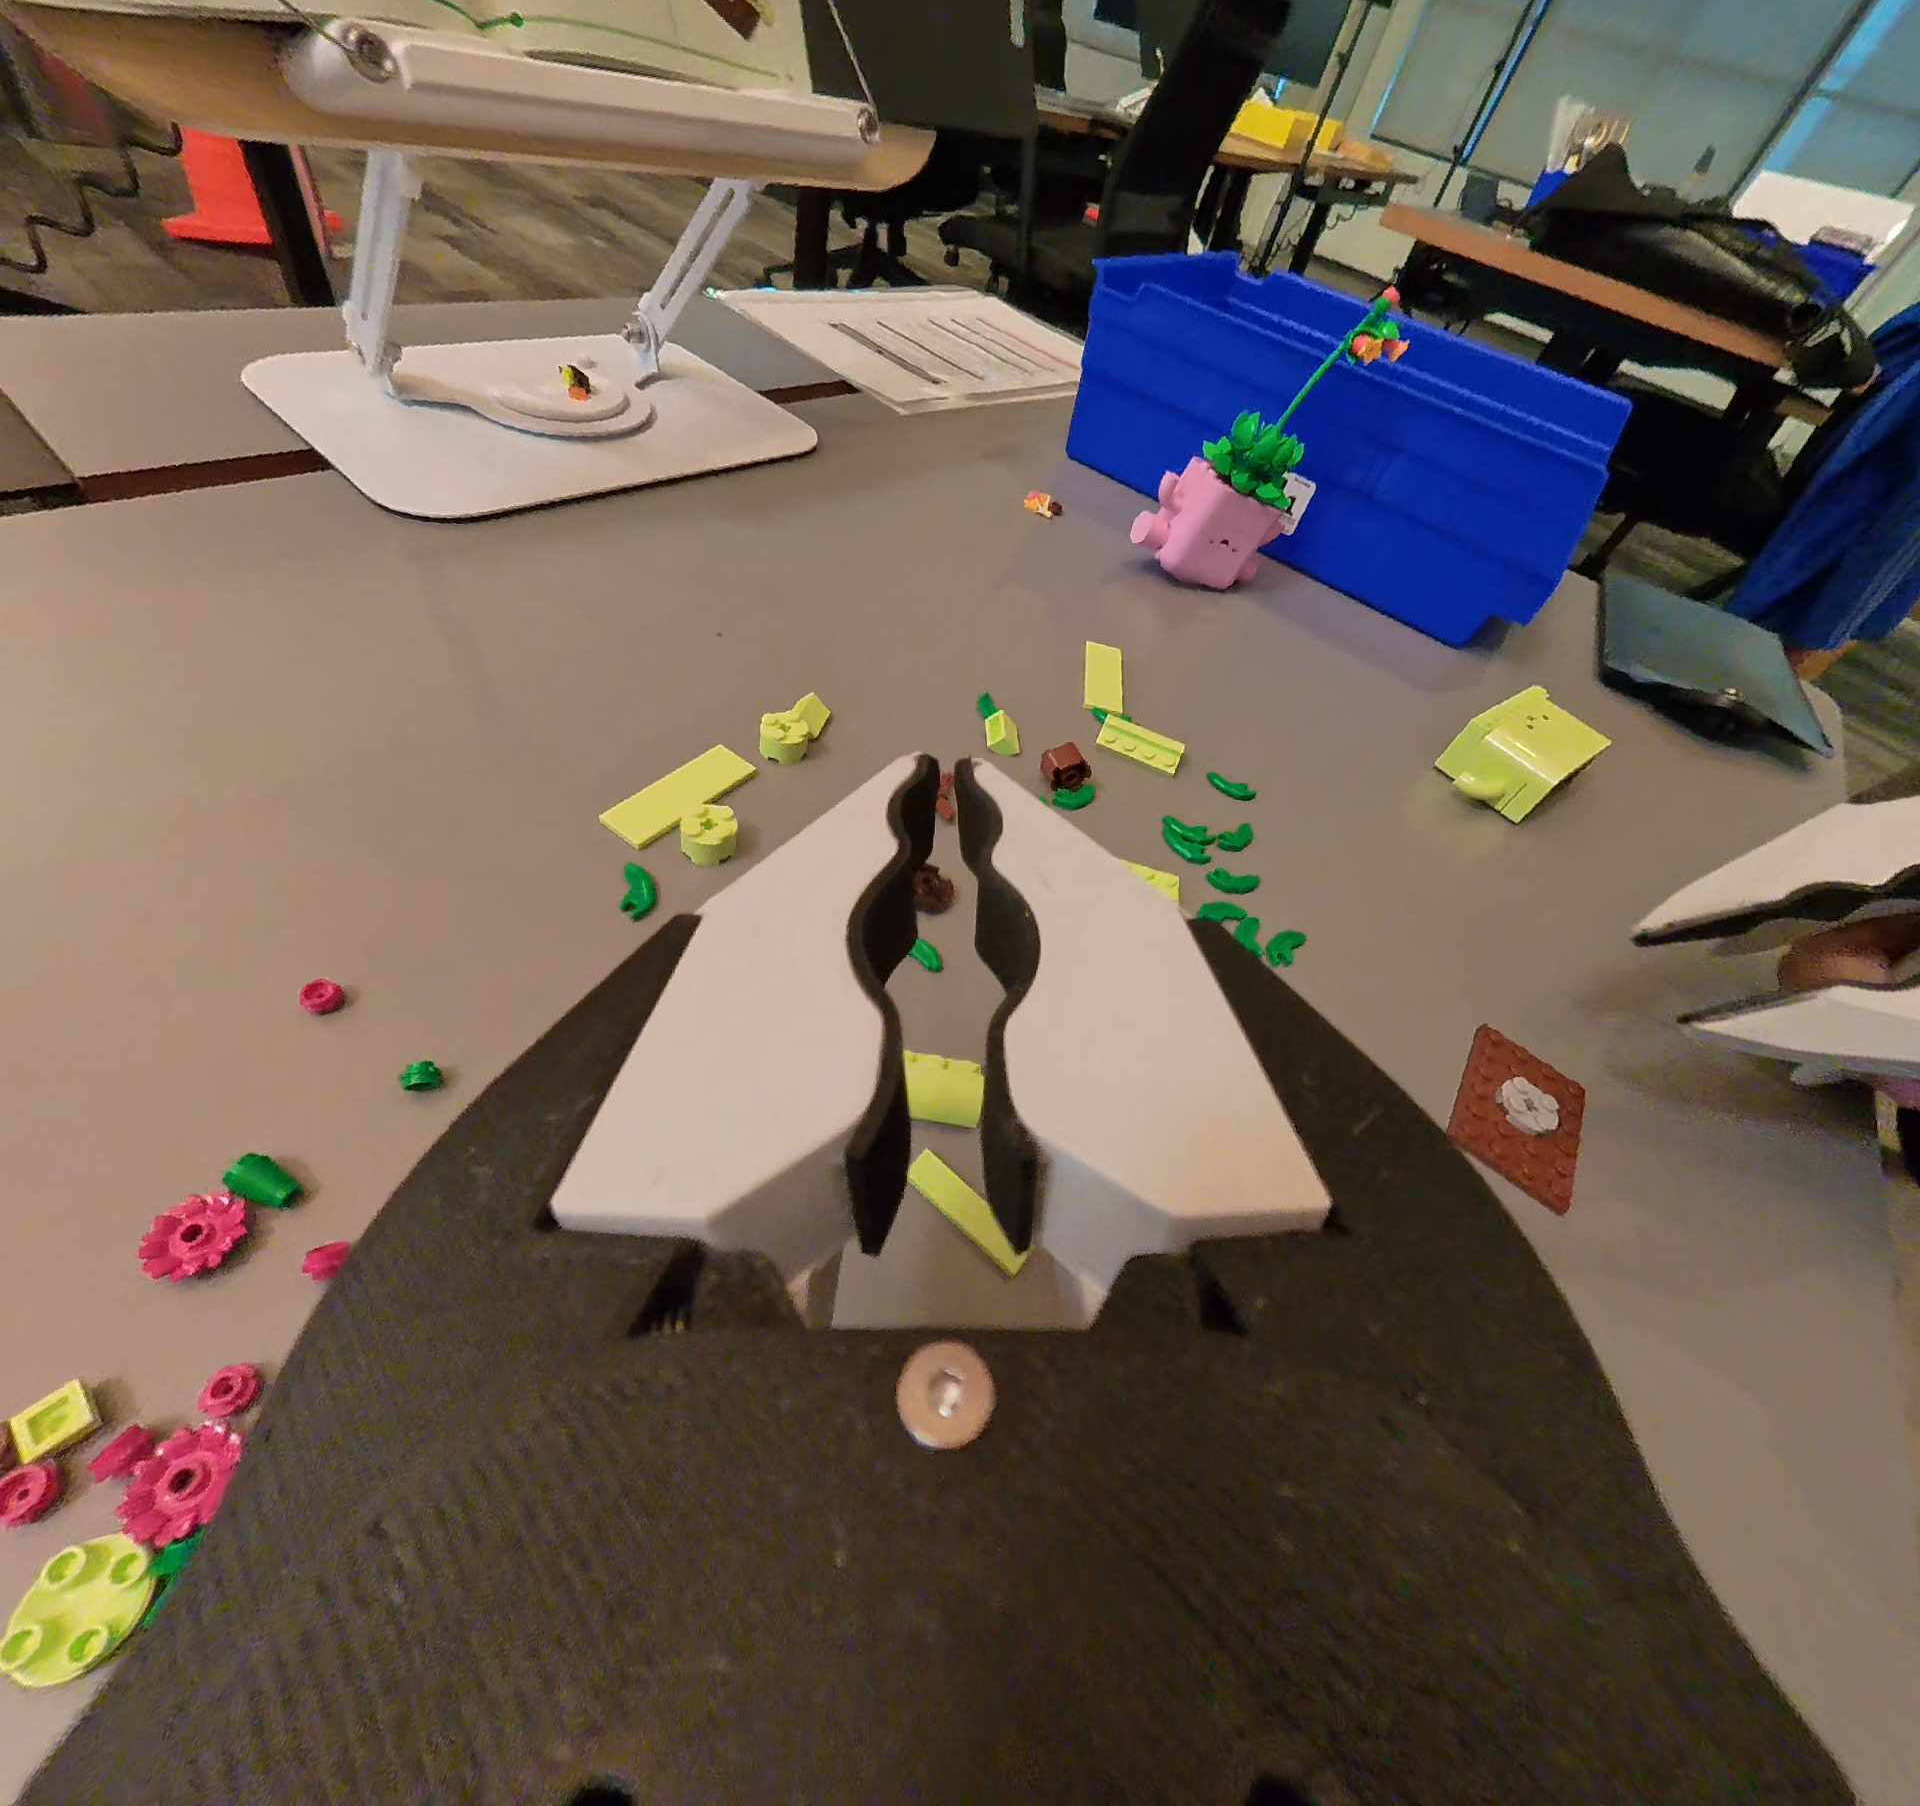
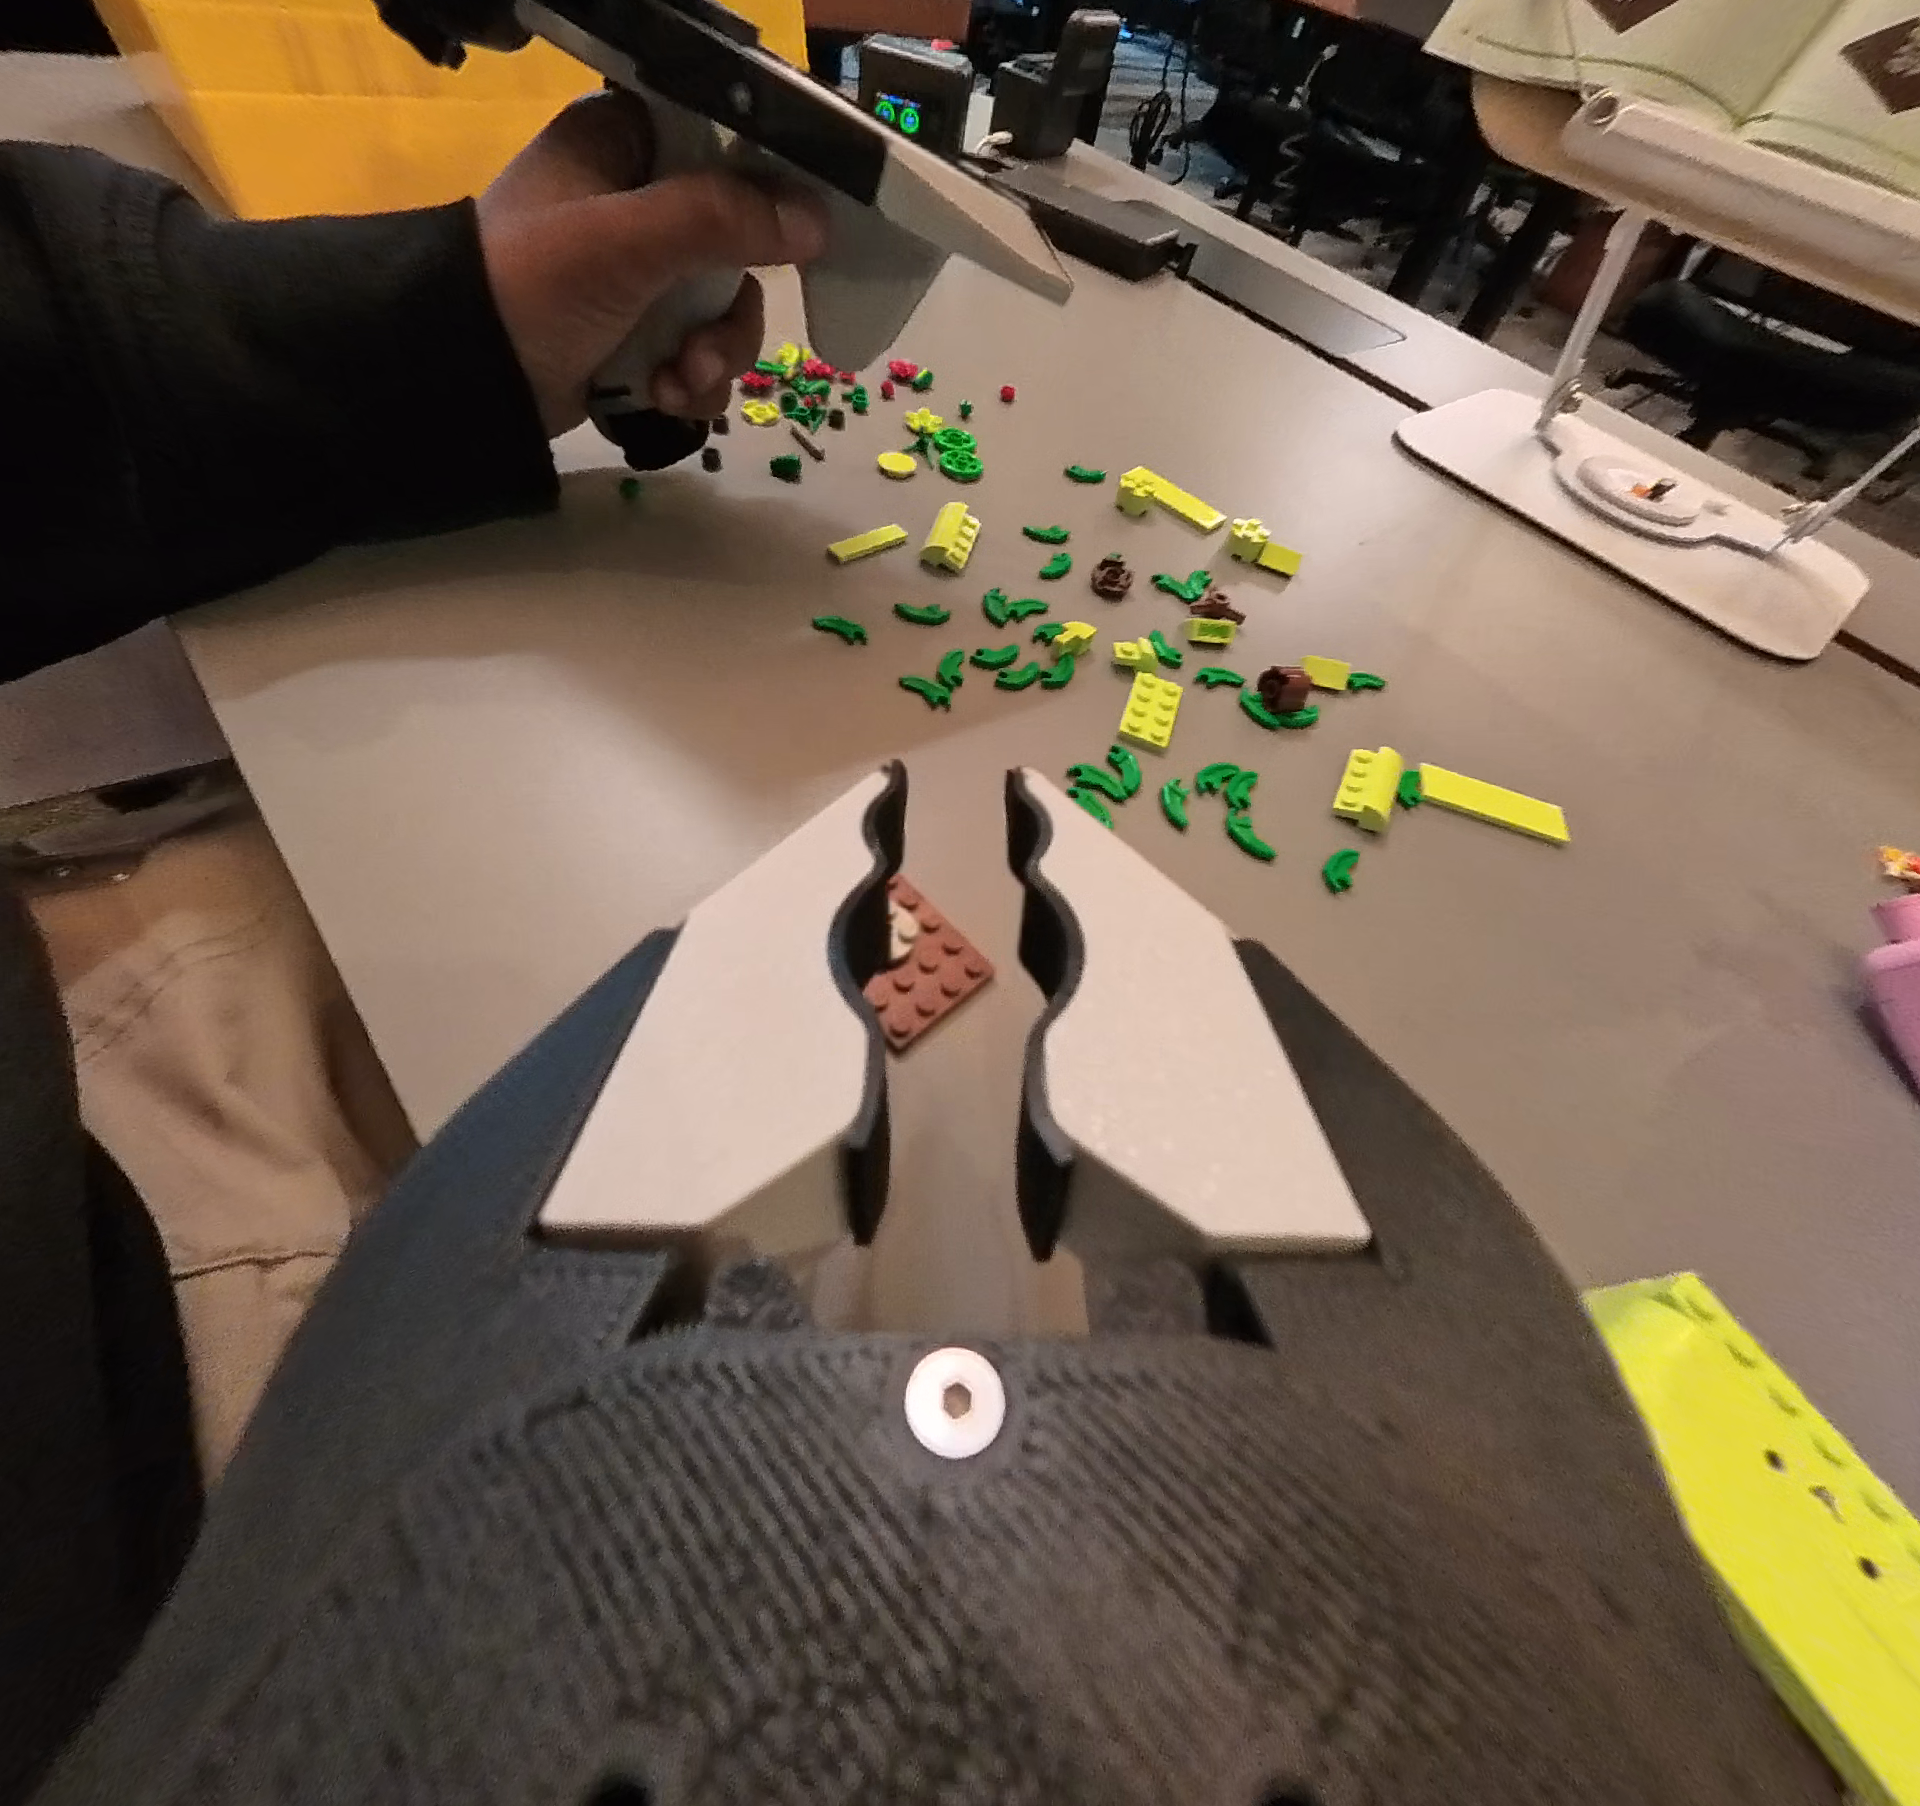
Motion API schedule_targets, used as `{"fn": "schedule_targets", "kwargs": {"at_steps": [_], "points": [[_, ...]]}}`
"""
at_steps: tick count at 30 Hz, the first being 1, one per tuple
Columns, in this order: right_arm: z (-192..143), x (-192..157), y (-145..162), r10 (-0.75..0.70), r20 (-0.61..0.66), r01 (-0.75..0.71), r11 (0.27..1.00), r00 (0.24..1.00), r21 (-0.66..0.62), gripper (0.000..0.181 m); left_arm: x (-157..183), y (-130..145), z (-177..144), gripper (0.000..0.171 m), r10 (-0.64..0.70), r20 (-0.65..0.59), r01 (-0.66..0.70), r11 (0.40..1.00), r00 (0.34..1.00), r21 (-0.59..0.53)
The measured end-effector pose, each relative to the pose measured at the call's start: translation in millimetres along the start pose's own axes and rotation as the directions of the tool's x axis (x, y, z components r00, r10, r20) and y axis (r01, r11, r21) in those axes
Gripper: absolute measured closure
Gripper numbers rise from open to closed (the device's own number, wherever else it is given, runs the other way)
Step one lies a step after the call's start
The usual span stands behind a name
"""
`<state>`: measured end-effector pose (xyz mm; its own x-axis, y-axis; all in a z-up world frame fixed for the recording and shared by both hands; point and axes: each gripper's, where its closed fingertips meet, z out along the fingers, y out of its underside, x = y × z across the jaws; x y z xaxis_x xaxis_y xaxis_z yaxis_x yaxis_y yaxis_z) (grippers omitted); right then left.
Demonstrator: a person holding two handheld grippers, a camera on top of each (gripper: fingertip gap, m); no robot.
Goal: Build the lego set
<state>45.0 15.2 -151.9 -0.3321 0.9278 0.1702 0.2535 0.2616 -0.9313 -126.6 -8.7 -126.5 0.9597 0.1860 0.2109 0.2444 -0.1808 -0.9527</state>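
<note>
The left gripper (image 1: 948, 769) hovered nearly closed, gripping nothing, over scattered green leaves (image 1: 1205, 837). The right gripper (image 2: 954, 788) hung released above the brown plate (image 2: 925, 977) on the table (image 2: 520, 769). A skewed pinch could flick that thin plate away.

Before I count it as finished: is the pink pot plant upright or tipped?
Tipped. The pink pot plant leans back against the blue bin, base edge lifted, stem slanting right.
</note>
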Motion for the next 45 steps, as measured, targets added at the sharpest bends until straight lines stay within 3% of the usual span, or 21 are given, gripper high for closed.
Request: {"fn": "schedule_targets", "kwargs": {"at_steps": [7,20,32,45], "points": [[6,14,4,-0.016,-0.034,0.015,1.000,0.999,-0.025,0.165,2,-5,-2,0.171,-0.019,-0.021,0.020,0.999,1.000,0.028],[22,53,26,-0.196,-0.172,0.164,0.969,0.965,-0.183,0.176,0,-4,-5,0.170,-0.059,-0.042,0.061,0.997,0.997,0.042],[26,70,23,-0.153,-0.187,0.124,0.979,0.970,-0.160,0.181,1,2,-1,0.169,-0.052,-0.044,0.053,0.998,0.998,0.016],[34,67,31,-0.258,-0.188,0.213,0.949,0.948,-0.232,0.181,2,4,1,0.169,-0.039,-0.040,0.039,0.999,0.998,0.008]]}}
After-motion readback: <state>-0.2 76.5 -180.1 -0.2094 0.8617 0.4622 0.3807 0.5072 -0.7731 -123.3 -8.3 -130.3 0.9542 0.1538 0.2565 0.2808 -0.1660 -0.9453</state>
